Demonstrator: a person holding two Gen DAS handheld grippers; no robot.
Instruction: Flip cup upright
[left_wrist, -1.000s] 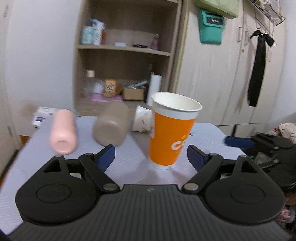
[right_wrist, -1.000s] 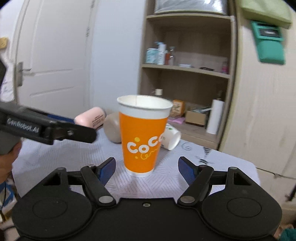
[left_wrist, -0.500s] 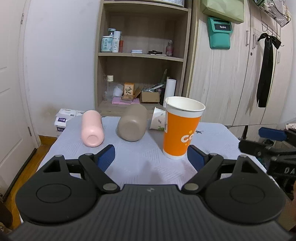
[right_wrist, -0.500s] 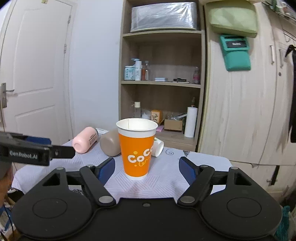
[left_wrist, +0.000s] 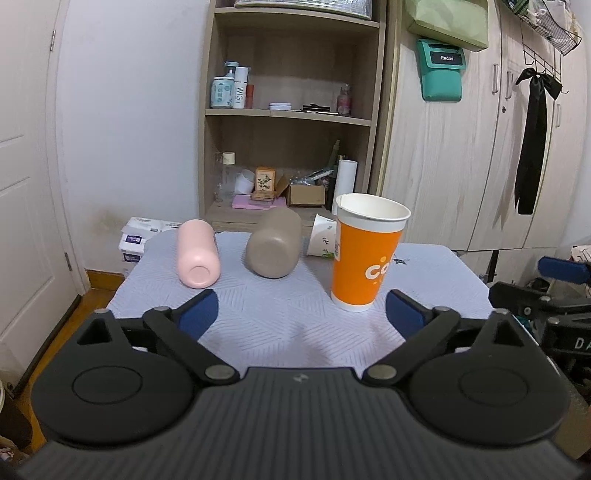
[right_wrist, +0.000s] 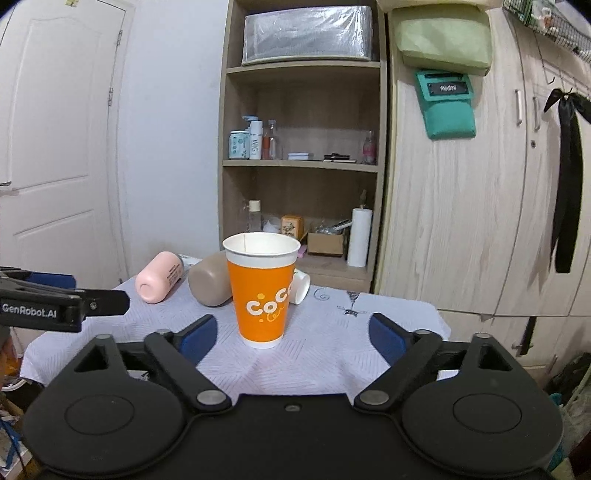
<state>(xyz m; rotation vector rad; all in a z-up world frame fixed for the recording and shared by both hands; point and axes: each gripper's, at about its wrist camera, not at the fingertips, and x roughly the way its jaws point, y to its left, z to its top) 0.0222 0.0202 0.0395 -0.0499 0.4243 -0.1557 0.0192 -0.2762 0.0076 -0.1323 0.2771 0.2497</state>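
Standing upright mid-table: orange cup (right_wrist: 261, 295)

Left hand-held gripper (left_wrist: 301, 314) & right hand-held gripper (right_wrist: 291, 334): black w/ blue pads, both spread wide, nothing held, level.

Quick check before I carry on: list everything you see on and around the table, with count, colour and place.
orange paper cup: 1, orange with white rim, upright near the table's front.
tan bottle: 1, tan, lying on its side behind the cup.
pink bottle: 1, pink, lying on its side, left.
small paper cup: 1, white with leaf print, lying on its side at the back.
table cover: 1, pale lilac.
shelf unit: 1, wood, behind.
wardrobe: 1, light wood, right.
left hand-held gripper: open, empty.
right hand-held gripper: open, empty.
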